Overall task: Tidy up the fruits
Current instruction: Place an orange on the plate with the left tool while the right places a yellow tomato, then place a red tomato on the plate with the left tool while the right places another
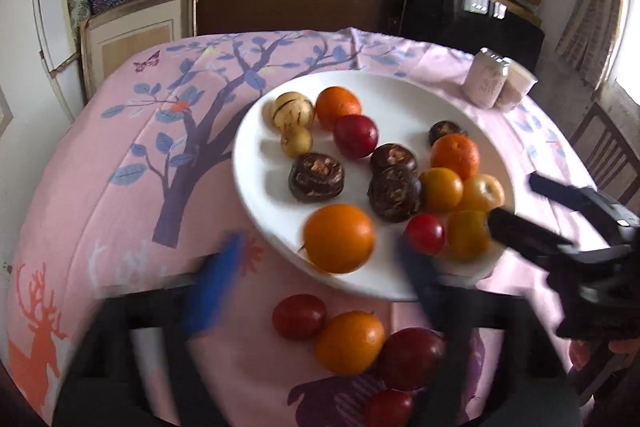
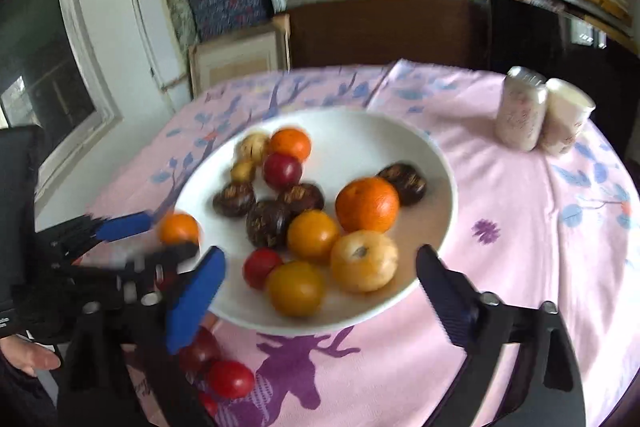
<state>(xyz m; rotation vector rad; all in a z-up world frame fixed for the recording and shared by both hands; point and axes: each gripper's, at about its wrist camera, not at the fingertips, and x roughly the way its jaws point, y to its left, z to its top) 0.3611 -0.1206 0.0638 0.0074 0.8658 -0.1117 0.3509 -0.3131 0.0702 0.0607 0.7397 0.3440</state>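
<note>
A white plate (image 1: 400,91) on the pink tablecloth holds several fruits: oranges, red plums, yellow fruits, dark brown water chestnuts and pale striped melons. My left gripper (image 1: 324,267) is open, its blurred blue fingers (image 1: 216,287) wide either side of an orange (image 1: 339,238) at the plate's near rim; the orange is not held. On the cloth below lie a red plum (image 1: 299,315), an orange (image 1: 350,342) and a dark red plum (image 1: 412,358). My right gripper (image 2: 320,291) is open and empty over the plate's (image 2: 400,139) near edge, and also shows at the right of the left wrist view (image 1: 532,211).
Two pale cans (image 1: 496,83) stand on the far right of the table, also in the right wrist view (image 2: 540,115). Shelves with boxes and a brown cabinet (image 1: 292,3) lie behind the table. A chair (image 1: 612,151) stands at the right.
</note>
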